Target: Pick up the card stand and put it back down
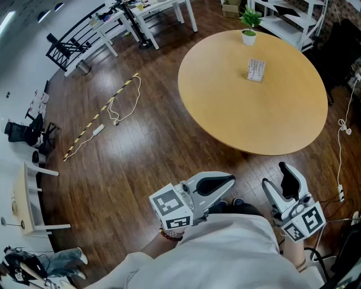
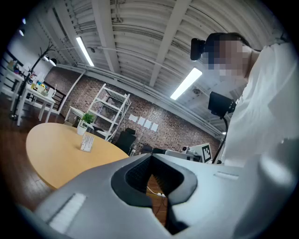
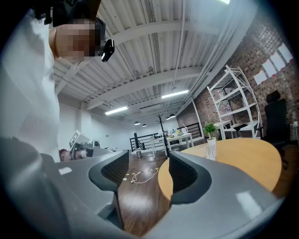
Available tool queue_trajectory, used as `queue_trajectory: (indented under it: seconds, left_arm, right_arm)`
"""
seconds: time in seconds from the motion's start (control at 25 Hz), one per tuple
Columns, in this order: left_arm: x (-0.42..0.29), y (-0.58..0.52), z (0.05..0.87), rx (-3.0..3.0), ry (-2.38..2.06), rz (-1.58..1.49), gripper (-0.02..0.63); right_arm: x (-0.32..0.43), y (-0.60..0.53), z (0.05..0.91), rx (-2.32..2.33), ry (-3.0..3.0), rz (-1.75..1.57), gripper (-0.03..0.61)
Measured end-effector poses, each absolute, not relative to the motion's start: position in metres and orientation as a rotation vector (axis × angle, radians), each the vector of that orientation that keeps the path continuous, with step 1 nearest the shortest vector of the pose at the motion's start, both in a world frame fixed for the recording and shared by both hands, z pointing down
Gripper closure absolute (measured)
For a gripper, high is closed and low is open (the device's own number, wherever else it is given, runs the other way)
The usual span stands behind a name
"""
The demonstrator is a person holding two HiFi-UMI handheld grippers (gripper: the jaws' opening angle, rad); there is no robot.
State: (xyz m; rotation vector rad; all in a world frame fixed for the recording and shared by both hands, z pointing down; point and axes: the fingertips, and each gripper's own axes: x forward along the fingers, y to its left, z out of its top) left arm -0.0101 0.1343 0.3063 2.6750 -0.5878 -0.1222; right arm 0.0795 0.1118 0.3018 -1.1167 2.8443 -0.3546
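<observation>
The card stand [image 1: 256, 70], a small upright holder with a white printed card, sits on the far half of the round wooden table [image 1: 265, 113]. It also shows as the card stand [image 2: 87, 143] in the left gripper view and the card stand [image 3: 211, 150] in the right gripper view. Both grippers hang over the floor close to the person's body, well short of the table. My left gripper [image 1: 230, 180] [image 2: 150, 158] is shut, tips touching, with nothing in it. My right gripper [image 1: 280, 180] [image 3: 148, 158] is open with only floor visible between its pads.
A small potted plant [image 1: 249, 34] stands at the table's far edge behind the stand. A white cable and a striped bar [image 1: 101, 115] lie on the dark wood floor to the left. White shelving [image 1: 287, 17] and white tables [image 1: 152, 11] line the back.
</observation>
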Motion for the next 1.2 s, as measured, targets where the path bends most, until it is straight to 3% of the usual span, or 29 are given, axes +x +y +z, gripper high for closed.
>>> queue_trajectory:
  seconds: [0.36, 0.72, 0.96, 1.2]
  left_arm:
    - [-0.043, 0.043, 0.326, 2.66, -0.622, -0.125, 0.629]
    - [-0.028, -0.107, 0.323, 2.609, -0.851, -0.15, 0.63]
    - [-0.002, -0.194, 0.294, 2.613, -0.919, -0.177, 0.63]
    - [-0.032, -0.27, 0.312, 2.516, -1.068, -0.084, 0.63]
  right_arm:
    - [0.093, 0.004, 0.338, -1.27, 2.811, -0.358, 0.305]
    - [0.156, -0.216, 0.395, -1.299, 2.934, -0.226, 0.374]
    - [0.166, -0.355, 0.477, -1.181, 3.187, -0.435, 0.324]
    - [0.153, -0.458, 0.557, -1.057, 3.442, -0.604, 0.284]
